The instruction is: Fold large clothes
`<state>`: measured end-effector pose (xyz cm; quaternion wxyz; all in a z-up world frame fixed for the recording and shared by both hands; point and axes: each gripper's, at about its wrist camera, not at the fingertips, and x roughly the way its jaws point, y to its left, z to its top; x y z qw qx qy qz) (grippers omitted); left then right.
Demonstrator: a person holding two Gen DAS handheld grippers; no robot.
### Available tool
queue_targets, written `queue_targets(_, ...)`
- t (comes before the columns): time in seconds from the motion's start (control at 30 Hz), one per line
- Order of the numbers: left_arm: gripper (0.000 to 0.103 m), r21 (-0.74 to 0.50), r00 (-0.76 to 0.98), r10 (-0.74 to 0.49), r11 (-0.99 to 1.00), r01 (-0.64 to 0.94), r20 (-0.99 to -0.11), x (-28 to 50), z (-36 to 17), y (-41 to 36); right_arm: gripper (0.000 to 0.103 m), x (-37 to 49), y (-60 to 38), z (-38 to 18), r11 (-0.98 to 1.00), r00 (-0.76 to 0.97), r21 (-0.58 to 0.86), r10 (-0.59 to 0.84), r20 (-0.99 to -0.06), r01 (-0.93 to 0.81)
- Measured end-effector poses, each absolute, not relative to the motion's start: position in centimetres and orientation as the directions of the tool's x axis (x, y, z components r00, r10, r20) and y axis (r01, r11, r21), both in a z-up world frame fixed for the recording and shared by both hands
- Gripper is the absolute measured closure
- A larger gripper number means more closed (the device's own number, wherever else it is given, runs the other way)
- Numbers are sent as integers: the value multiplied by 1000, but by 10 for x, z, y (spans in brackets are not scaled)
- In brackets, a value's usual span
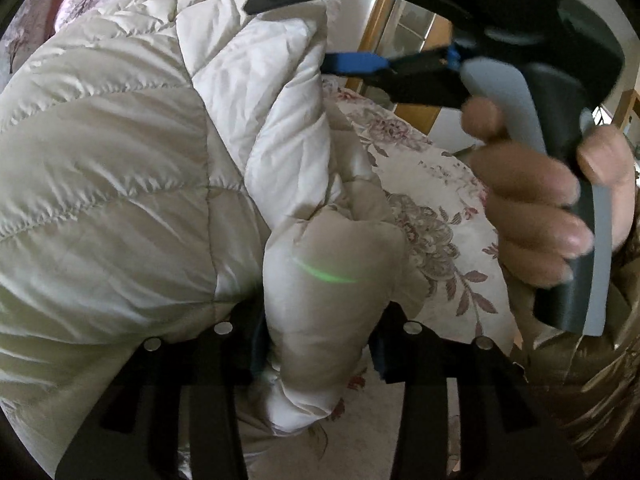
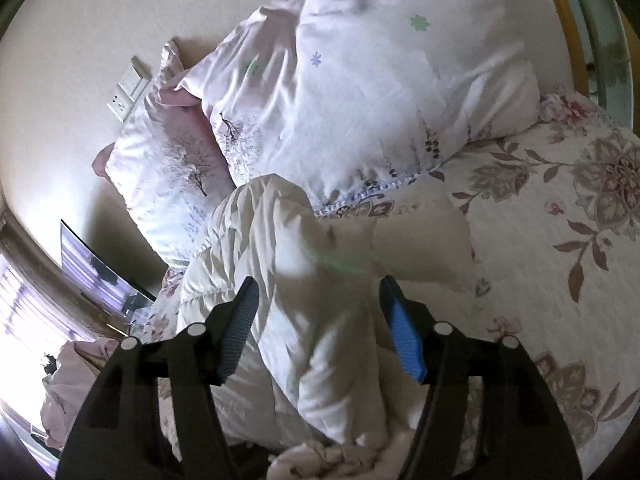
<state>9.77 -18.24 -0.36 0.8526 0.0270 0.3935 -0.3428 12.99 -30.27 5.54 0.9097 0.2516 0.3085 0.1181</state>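
A cream quilted puffer jacket (image 1: 120, 168) hangs bunched above a floral bedspread (image 1: 432, 200). My left gripper (image 1: 320, 356) is shut on a fold of the jacket, which bulges out between the jaws. My right gripper (image 1: 348, 62) shows in the left wrist view at upper right, held by a hand (image 1: 532, 200), with its blue pad against the jacket's edge. In the right wrist view the jacket (image 2: 320, 320) fills the wide gap between the blue pads (image 2: 406, 340) of my right gripper (image 2: 320, 332). Whether the pads press on the cloth I cannot tell.
A pale pink folded duvet (image 2: 380, 80) and a pillow (image 2: 168, 160) lie at the bed's head by a cream wall with sockets (image 2: 128, 88). A wooden door frame (image 1: 376, 32) stands beyond the bed. The floral bedspread (image 2: 560, 220) stretches to the right.
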Motion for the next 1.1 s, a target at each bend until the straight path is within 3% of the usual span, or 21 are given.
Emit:
queue_targets(0.03, 61, -217, 458, -560, 765, 607, -691, 97, -4, -183, 81, 134, -300, 57, 856, 786, 513, 359, -504, -63)
queue_targets(0.13, 60, -198, 467, -553, 764, 614, -690, 95, -5, -190, 91, 136, -298, 59, 899, 812, 437, 277, -513, -31)
queue_targets(0.27, 60, -174, 475, -549, 760, 626, -688, 91, -4, -196, 91, 143, -306, 47, 927, 819, 373, 194, -540, 27)
queue_targets(0.63, 57, -194, 469, -624, 706, 681, -624, 64, 23, -183, 89, 171, -321, 5, 925, 770, 372, 184, -611, 74)
queue_targets(0.73, 57, -223, 477, -670, 684, 695, -570, 63, 45, -168, 88, 177, -326, -5, 923, 759, 375, 184, -624, 84)
queue_targets(0.8, 51, -232, 521, -681, 695, 681, -514, 68, 68, -147, 88, 180, -330, -10, 918, 751, 387, 195, -631, 87)
queue_targets(0.87, 40, -209, 602, -641, 747, 631, -477, 87, 85, -128, 87, 181, -332, -14, 916, 744, 392, 203, -636, 86)
queue_targets(1.1, 40, -170, 733, -453, 887, 430, -507, 126, 85, -79, 87, 185, -335, -21, 909, 729, 411, 232, -644, 74)
